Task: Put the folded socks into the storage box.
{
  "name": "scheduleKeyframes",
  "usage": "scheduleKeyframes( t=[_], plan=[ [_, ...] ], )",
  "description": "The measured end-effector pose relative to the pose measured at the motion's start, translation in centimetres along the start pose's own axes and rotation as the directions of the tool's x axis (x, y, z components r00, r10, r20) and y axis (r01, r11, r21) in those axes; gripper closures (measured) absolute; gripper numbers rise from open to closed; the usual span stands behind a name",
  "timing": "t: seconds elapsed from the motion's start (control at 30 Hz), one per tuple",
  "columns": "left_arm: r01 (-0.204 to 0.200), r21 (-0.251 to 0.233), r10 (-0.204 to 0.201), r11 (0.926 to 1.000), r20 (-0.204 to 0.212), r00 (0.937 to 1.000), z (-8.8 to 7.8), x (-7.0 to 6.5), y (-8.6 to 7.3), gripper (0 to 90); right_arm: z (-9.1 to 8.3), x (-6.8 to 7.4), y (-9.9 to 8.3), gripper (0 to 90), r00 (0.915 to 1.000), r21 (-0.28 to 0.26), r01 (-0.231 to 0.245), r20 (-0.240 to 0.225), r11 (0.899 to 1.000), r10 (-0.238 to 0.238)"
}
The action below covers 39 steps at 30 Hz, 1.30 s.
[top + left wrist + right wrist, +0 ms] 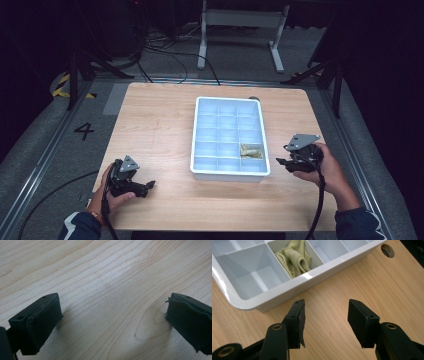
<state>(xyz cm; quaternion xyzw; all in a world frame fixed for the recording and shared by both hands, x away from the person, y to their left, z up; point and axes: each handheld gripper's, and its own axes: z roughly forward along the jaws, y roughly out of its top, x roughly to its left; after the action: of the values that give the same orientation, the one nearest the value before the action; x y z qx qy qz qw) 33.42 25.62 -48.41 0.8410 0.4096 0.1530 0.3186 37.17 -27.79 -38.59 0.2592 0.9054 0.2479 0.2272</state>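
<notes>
The right gripper (325, 315) has its flat black fingers (362, 320) moderately apart, gripping nothing, above bare tabletop (332, 302) just beside the white plastic tray (294, 285). The left gripper (112, 322) has its padded fingers (40, 322) set wide apart, empty, over pale wood grain. A crumpled, soft yellowish cloth (294, 258) lies in an edge compartment of the tray, whose glossy square cells have thin dividers.

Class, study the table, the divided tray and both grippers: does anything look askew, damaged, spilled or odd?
Little stands out. The white tray sits square on the table; one crumpled yellowish cloth lies inside a single compartment. The right gripper has a slightly frayed pad edge.
</notes>
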Motion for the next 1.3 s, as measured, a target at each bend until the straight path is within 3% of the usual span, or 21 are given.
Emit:
scheduleKeyframes(
  t=[0.67,1.13,1.3],
  plan=[
    [0.000,0.000,0.000,1.0000,0.000,1.0000,0.0,0.0,0.0,0.4,0.6,0.4,-3.5,48.0,1.0000,0.044,-0.009,0.003,0.999,0.009],
    [0.000,0.000,0.000,1.0000,0.000,1.0000,0.0,0.0,0.0,0.4,0.9,1.1,-6.4,47.3,0.9999,0.034,-0.016,-0.007,0.999,0.016],
    [0.000,0.000,0.000,1.0000,0.000,1.0000,0.0,0.0,0.0,0.4,0.8,1.1,-7.8,46.3,0.9987,-0.007,-0.050,-0.004,0.999,0.050]
  ],
)
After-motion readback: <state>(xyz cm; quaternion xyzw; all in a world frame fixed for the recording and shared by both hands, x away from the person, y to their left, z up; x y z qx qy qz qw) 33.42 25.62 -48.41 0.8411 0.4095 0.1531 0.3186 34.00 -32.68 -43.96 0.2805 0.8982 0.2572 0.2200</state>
